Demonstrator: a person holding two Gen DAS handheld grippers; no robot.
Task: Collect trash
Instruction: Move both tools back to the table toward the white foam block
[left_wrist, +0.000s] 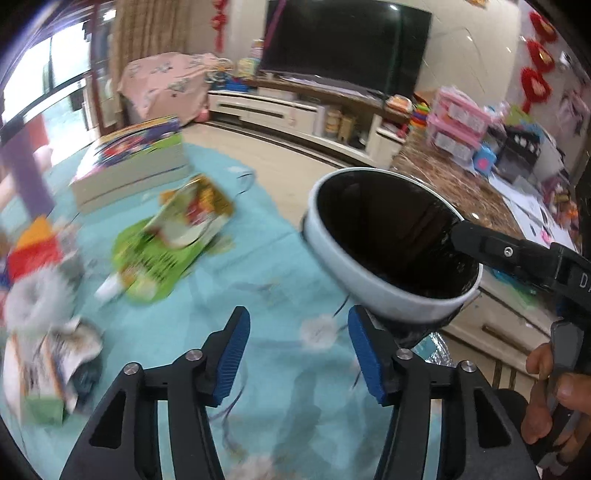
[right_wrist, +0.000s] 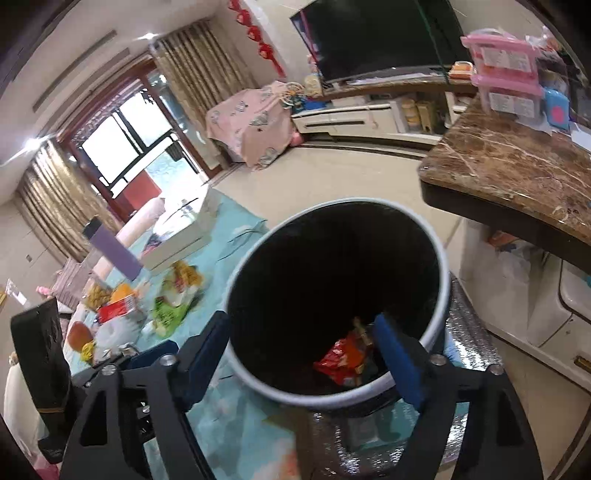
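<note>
The left gripper (left_wrist: 297, 354) hung open over the teal cloth (left_wrist: 280, 258). A white bin (left_wrist: 369, 280) stood just beside its right finger. Blurred wrappers (left_wrist: 173, 236) lay left.
</note>
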